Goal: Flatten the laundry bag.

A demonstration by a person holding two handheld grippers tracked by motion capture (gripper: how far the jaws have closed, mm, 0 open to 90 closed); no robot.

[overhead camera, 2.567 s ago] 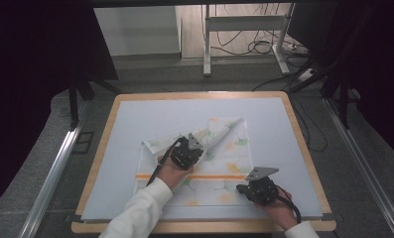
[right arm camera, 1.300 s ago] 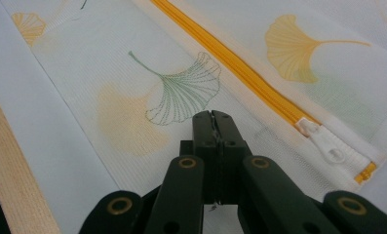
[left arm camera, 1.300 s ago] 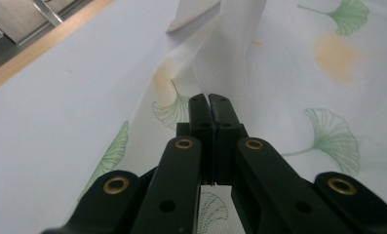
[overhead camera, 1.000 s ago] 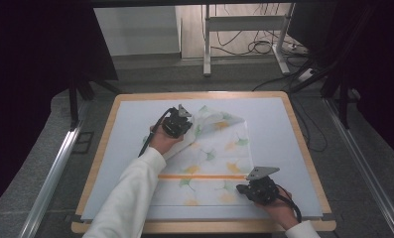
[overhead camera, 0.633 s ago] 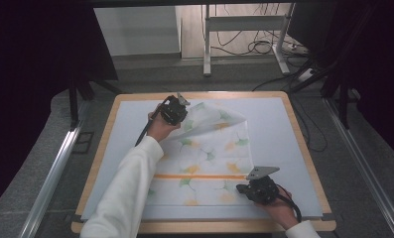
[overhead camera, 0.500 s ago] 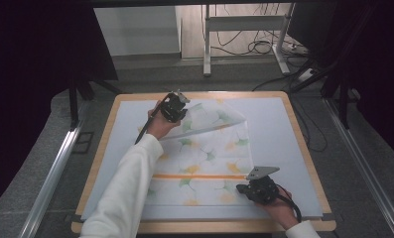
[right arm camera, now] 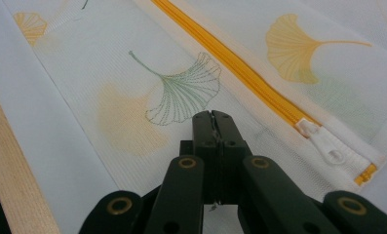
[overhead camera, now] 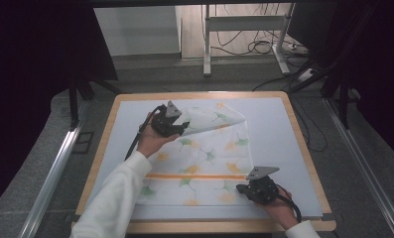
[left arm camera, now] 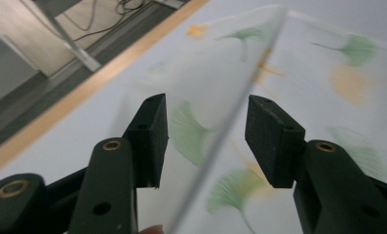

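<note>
A white mesh bag (overhead camera: 204,153) printed with green and yellow ginkgo leaves lies spread on the pale mat. An orange zipper (overhead camera: 194,176) runs across it near the front. My left gripper (overhead camera: 184,126) is at the bag's far left corner, which is lifted off the mat. In the left gripper view its jaws (left arm camera: 205,136) stand open, with the raised bag edge (left arm camera: 240,102) passing between them. My right gripper (overhead camera: 239,188) rests at the front right, near the zipper's end. Its jaws (right arm camera: 213,117) are shut, tips on the mesh, just left of the zipper pull (right arm camera: 327,146).
The mat lies on a table with a wooden rim (overhead camera: 303,144); this rim (right arm camera: 6,161) runs close to my right gripper. Behind the table are a grey floor, a metal stand (overhead camera: 244,34) and loose cables (overhead camera: 264,47). Dark curtains hang at both sides.
My left gripper has carried the folded flap from the table's middle up to the far left, spreading the bag flat. The right gripper has stayed put.
</note>
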